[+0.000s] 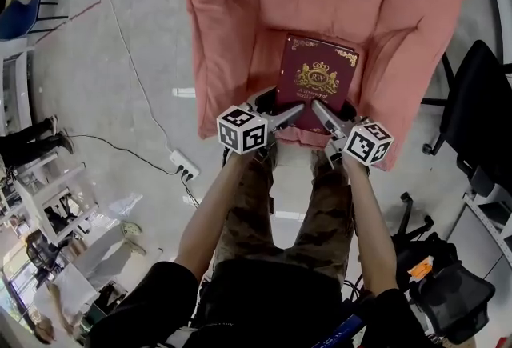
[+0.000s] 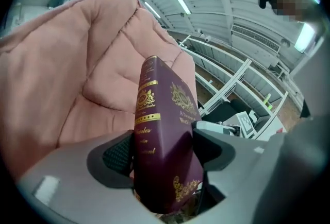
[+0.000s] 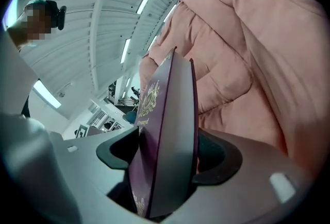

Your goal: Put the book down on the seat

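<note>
the book, a maroon hardcover with a gold crest, lies front cover up over the seat cushion of the pink armchair, near the cushion's front edge. its long axis runs from the armchair's front edge toward its backrest. the top of the crest points at the backrest, and that far end leans slightly toward the armchair's right arm. the spine, with gold bands and lettering, faces the armchair's left arm, and the opening edge faces the right one. whether the far end already rests on the cushion or hangs just above it cannot be told.

both grippers hold the end of the book nearest the armchair's front edge. the left gripper comes in at the spine corner. in its own view the jaws stand fairly wide, with the book upright between them and the pads against the two covers. the right gripper comes in at the opposite corner. its jaws are spread wide too, closed round the full thickness of the book, with a pad against each cover.

on the floor left of the armchair lies a white power strip with its cable. a black office chair stands to the armchair's right.
</note>
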### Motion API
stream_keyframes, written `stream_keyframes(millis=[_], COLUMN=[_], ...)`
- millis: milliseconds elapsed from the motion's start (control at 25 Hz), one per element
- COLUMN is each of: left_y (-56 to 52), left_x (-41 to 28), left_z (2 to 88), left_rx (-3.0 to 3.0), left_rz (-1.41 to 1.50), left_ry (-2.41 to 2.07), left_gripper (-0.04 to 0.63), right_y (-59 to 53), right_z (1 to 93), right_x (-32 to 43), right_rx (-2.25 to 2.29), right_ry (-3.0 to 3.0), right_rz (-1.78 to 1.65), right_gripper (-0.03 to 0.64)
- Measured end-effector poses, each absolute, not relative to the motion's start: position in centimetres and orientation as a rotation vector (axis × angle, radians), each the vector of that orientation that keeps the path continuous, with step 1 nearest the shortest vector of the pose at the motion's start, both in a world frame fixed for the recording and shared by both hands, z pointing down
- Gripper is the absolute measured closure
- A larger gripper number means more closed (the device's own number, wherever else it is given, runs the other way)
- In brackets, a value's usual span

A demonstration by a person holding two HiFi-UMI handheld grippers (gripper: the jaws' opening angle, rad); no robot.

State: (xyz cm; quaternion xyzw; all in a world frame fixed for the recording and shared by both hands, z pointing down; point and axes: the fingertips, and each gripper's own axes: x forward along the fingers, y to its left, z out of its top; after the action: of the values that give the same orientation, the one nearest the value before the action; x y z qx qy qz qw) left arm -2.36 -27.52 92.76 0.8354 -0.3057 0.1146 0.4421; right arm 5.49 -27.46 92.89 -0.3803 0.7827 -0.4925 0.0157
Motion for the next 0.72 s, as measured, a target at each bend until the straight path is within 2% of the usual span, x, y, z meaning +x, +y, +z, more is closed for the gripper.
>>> stream_keyframes(millis=[480, 720], left_y=[-33.2, -36.7], left_x=[-1.4, -1.5], left_z=[99.9, 102.7], left_rx=[1.993, 2.006], left_rz=[0.152, 0.176], left_ry=[-0.908, -0.949], left_gripper=[0.252, 0.253], right_y=[-33.5, -37.1], right_z=[100.2, 102.8], right_x=[7.2, 7.4], right_rx=[-1.298, -1.336], right_ry=[2.382, 2.470], right_rz=[-1.542, -1.506], right_gripper=[0.252, 0.249])
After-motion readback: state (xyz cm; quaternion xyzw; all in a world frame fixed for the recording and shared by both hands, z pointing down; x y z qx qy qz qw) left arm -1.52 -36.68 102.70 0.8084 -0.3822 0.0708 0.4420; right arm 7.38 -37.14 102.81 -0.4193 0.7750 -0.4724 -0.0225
